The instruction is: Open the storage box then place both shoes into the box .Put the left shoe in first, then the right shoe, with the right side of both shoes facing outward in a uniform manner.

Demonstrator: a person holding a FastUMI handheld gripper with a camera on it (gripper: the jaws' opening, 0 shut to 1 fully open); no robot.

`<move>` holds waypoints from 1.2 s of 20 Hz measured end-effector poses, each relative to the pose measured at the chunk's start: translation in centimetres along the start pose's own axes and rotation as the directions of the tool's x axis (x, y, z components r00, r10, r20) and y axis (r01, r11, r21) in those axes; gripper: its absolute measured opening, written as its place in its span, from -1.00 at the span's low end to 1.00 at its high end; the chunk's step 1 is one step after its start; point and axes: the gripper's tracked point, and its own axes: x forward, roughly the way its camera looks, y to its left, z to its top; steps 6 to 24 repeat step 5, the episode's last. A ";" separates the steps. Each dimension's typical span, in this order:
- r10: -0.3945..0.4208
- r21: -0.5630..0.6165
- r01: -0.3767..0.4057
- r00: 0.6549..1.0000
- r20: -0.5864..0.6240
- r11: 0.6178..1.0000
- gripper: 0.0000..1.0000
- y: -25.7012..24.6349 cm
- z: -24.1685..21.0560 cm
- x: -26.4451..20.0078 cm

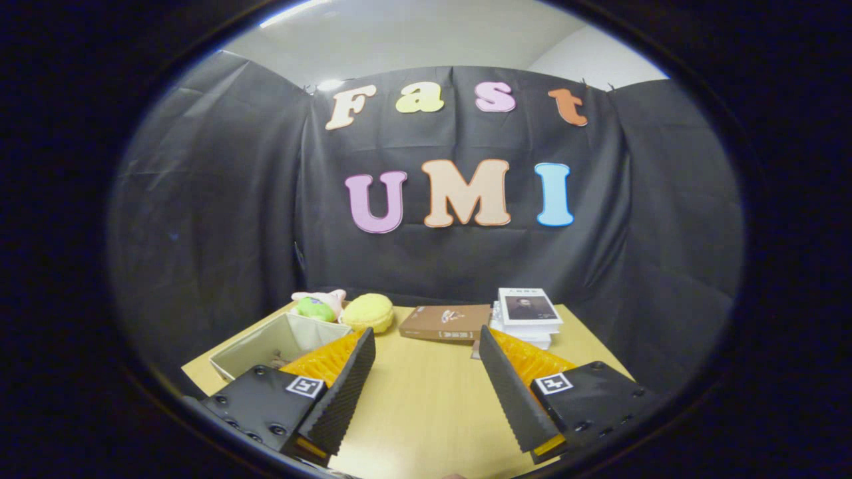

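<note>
A pale wooden table (426,399) stands against the booth's black cloth wall, under a white ceiling. The open beige storage box (276,342) sits beyond the left finger, a yellow plush (368,311) just behind it, with a brown book (444,322) and stacked books (529,316) farther right. The gripper (426,342) is spread wide, holding nothing.

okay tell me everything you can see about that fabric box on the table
The storage box is a pale grey-beige, fabric-looking bin with straight walls and an open top, no lid on it. It stands upright on the wooden table, near its corner, beyond one of the fingers, which hides part of it. Something small and unclear lies inside. Behind it sit a plush toy and a yellow round cushion. The open gripper does not touch it.
</note>
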 end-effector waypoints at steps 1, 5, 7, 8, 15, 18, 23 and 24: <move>-0.008 -0.006 0.008 1.000 0.012 1.000 0.97 -0.7 0.1 -0.3; -0.036 -0.019 0.037 0.998 0.058 0.999 0.97 -3.0 0.9 -1.3; -0.036 -0.019 0.037 0.998 0.058 0.999 0.97 -3.0 0.9 -1.3; -0.036 -0.019 0.037 0.998 0.058 0.999 0.97 -3.0 0.9 -1.3; -0.036 -0.019 0.037 0.998 0.058 0.999 0.97 -3.0 0.9 -1.3; -0.036 -0.019 0.037 0.998 0.058 0.999 0.97 -3.0 0.9 -1.3; -0.036 -0.019 0.037 0.998 0.058 0.999 0.97 -3.0 0.9 -1.3; -0.036 -0.019 0.037 0.998 0.058 0.999 0.97 -3.0 0.9 -1.3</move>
